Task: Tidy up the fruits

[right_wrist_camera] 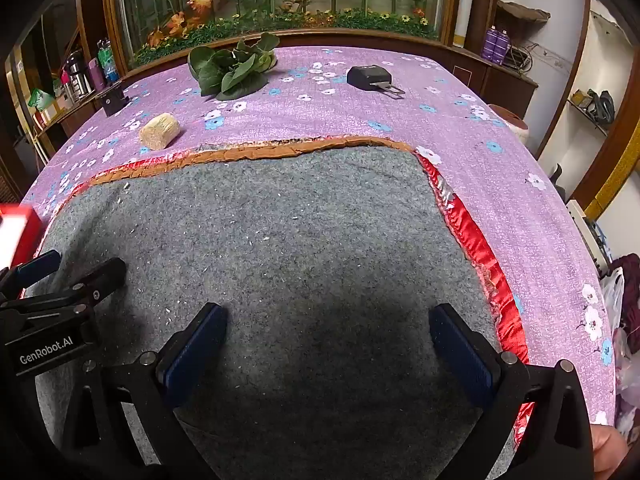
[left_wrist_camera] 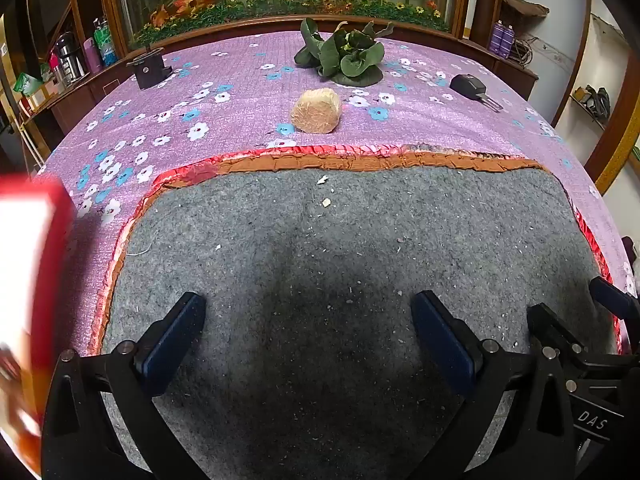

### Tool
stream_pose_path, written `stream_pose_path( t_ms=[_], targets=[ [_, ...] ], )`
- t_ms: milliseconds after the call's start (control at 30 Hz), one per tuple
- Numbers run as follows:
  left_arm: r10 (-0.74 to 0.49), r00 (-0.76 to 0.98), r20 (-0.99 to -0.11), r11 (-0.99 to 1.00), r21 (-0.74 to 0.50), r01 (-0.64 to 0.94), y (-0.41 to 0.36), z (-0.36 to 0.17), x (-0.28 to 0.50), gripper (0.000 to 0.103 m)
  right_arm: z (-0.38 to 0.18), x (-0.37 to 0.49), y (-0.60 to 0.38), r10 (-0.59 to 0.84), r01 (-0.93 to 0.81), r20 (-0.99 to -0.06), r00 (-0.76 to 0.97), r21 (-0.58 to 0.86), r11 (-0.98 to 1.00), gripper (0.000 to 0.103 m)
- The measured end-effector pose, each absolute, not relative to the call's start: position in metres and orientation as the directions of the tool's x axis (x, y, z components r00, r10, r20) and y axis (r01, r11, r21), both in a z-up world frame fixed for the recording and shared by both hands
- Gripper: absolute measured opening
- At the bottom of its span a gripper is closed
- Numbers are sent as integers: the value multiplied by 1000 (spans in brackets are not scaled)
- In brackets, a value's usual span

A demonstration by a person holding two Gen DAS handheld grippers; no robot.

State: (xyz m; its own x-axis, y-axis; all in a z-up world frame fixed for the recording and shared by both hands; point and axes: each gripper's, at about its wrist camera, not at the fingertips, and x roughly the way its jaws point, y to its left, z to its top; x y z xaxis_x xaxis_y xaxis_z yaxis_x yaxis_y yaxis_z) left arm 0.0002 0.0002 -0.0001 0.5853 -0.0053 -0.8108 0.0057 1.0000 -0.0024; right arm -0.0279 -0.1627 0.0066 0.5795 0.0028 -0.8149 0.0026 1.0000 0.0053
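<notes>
Two grippers: both are held low over the near part of the grey felt mat (left_wrist_camera: pixel 340 280), side by side.
Left gripper (left_wrist_camera: pixel 308 320): its blue-padded fingers (left_wrist_camera: pixel 172 336) are spread wide apart, with nothing between them.
Right gripper (right_wrist_camera: pixel 328 332): its fingers (right_wrist_camera: pixel 196 344) are likewise set well apart and nothing is gripped; its tip is also seen at the right edge of the left view.
Mat: it is edged with red and orange satin trim (right_wrist_camera: pixel 472 232) and is laid on a purple flowered cloth (left_wrist_camera: pixel 240 92) (small pale crumbs are scattered over the felt).
Tan fibrous lump (left_wrist_camera: pixel 316 111): it is seen on the cloth just beyond the far edge of the mat; what it is cannot be told.
Leafy greens (left_wrist_camera: pixel 344 54): they are laid farther back, near the far edge of the table.
Black device (right_wrist_camera: pixel 370 77): it is placed to the right of the greens.
Small black box (left_wrist_camera: pixel 148 69): it is placed at the far left.
Red and white carton (left_wrist_camera: pixel 28 280): it is blurred at the near left edge.
</notes>
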Motion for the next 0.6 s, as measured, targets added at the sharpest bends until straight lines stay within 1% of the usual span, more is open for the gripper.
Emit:
stream_pose_path(
  t_ms=[600],
  targets=[
    [-2, 589, -808, 1000, 2, 6, 0, 0, 0, 103, 7, -28, -163, 7, 3, -816, 577, 10, 1000, 103]
  ],
)
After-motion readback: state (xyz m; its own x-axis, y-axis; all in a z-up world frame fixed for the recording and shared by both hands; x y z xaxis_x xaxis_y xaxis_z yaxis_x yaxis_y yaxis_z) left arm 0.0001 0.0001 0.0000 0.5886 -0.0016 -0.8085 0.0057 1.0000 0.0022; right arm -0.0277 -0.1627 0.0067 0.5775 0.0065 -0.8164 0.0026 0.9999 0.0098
